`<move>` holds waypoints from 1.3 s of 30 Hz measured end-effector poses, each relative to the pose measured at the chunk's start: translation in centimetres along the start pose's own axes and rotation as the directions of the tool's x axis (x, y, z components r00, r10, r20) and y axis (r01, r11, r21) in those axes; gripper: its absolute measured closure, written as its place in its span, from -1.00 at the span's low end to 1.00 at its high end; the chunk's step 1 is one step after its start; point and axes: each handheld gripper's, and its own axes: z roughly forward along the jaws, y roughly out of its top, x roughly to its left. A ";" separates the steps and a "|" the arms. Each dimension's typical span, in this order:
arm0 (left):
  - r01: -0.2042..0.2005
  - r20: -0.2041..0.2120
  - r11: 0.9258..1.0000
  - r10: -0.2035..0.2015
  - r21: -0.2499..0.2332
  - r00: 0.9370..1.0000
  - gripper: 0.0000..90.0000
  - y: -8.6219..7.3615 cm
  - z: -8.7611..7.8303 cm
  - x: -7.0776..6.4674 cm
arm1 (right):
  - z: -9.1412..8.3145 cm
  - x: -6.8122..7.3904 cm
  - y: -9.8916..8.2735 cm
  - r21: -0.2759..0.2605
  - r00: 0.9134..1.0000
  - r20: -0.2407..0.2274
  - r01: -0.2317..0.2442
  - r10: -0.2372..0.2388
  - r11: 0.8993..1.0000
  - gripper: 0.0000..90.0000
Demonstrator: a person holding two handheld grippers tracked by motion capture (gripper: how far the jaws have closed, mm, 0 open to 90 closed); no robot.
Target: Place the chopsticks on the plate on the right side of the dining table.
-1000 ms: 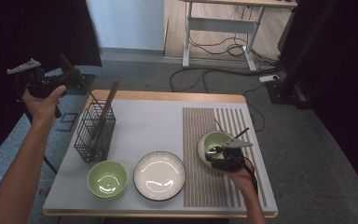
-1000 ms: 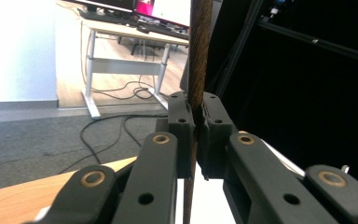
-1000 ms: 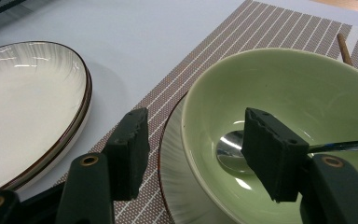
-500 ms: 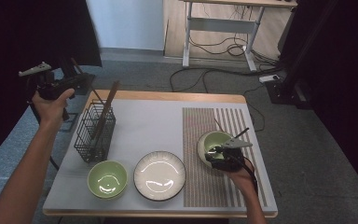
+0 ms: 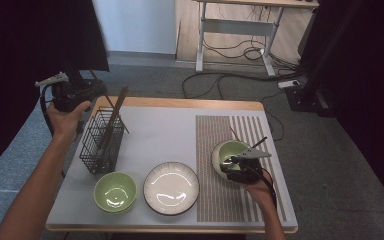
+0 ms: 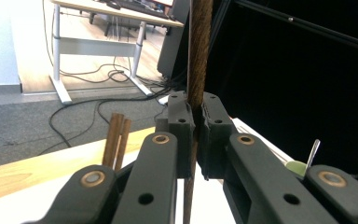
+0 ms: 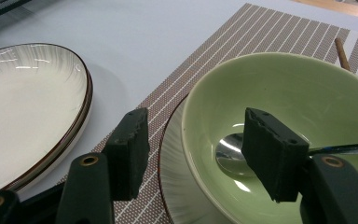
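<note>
My left gripper (image 5: 94, 91) (image 6: 196, 109) is shut on a thin brown chopstick (image 6: 199, 51), held nearly upright at the table's far left corner, just above the black wire basket (image 5: 100, 142). More brown chopsticks (image 6: 116, 140) lean in that basket. At the right, my right gripper (image 5: 231, 164) (image 7: 200, 135) stands open astride the near rim of a green bowl (image 7: 279, 88) (image 5: 228, 150): one jaw outside, one inside over a metal spoon (image 7: 230, 156). That bowl sits on a plate on the striped placemat (image 5: 220, 200).
A second green bowl (image 5: 114, 191) and a white ribbed plate (image 5: 171, 187) lie along the table's near edge. One chopstick (image 7: 341, 50) lies on the placemat beyond the right bowl. Cables and a desk frame are on the floor behind the table.
The left hand has carried its chopstick rightward and down, closer to the wire basket. The right hand and its bowl have stayed still.
</note>
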 end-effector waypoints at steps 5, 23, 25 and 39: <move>-0.001 0.011 1.000 0.001 0.008 1.000 0.88 -0.4 0.1 -0.4 | -0.1 0.2 0.2 -0.014 1.000 0.008 0.006 -0.005 1.000 -0.08; -0.031 0.066 0.999 0.030 0.028 0.997 0.88 -1.3 0.4 -2.3 | 0.2 0.7 0.7 -0.035 1.000 0.007 0.020 -0.020 0.999 -0.08; -0.032 0.069 0.999 0.030 0.028 0.997 0.88 -1.4 0.4 -2.4 | 0.1 0.8 1.1 -0.042 1.000 0.002 0.020 -0.020 0.999 -0.07; -0.036 0.112 0.999 0.032 0.035 0.993 0.88 -1.7 0.6 -4.4 | -0.1 1.7 2.4 -0.101 1.000 -0.021 0.020 -0.023 0.995 -0.03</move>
